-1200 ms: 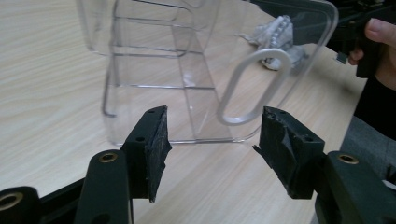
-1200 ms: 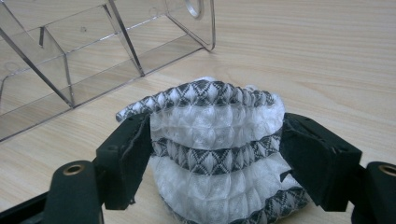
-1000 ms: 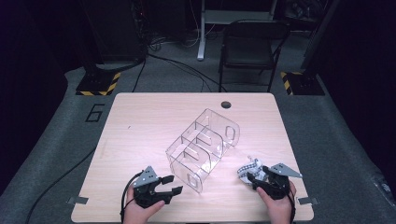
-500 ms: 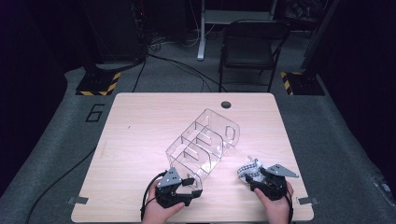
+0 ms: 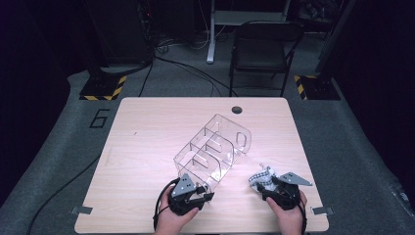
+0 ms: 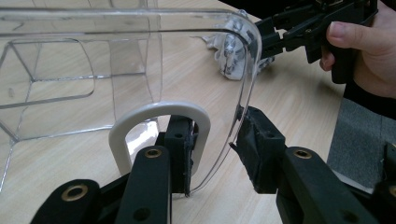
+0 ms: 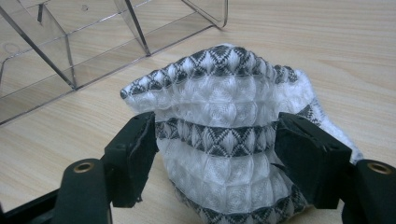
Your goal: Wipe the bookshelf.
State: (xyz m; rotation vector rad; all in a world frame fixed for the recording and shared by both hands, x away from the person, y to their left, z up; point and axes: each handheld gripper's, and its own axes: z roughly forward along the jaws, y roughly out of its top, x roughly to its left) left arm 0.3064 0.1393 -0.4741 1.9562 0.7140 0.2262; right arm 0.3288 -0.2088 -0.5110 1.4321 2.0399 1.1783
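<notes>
A clear plastic organizer [image 5: 211, 152] lies on its side at the centre of the wooden table [image 5: 147, 127]. The left gripper [image 5: 198, 195], at its 7 o'clock end, has just been closing its jaws, which now straddle the organizer's end wall [image 6: 243, 93], one inside and one outside. At the organizer's 4 o'clock, the right gripper [image 5: 263, 185] clasps a black-and-white patterned cloth [image 7: 229, 135] between wide-set jaws, both pads pressed against the fabric.

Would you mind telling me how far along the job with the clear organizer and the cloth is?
Early on. The left hand-held gripper has just been closing around the end wall of the clear organizer. The right hand-held gripper has the bunched patterned cloth between its jaws on the table. The organizer's compartments look empty, so any loading is left.
</notes>
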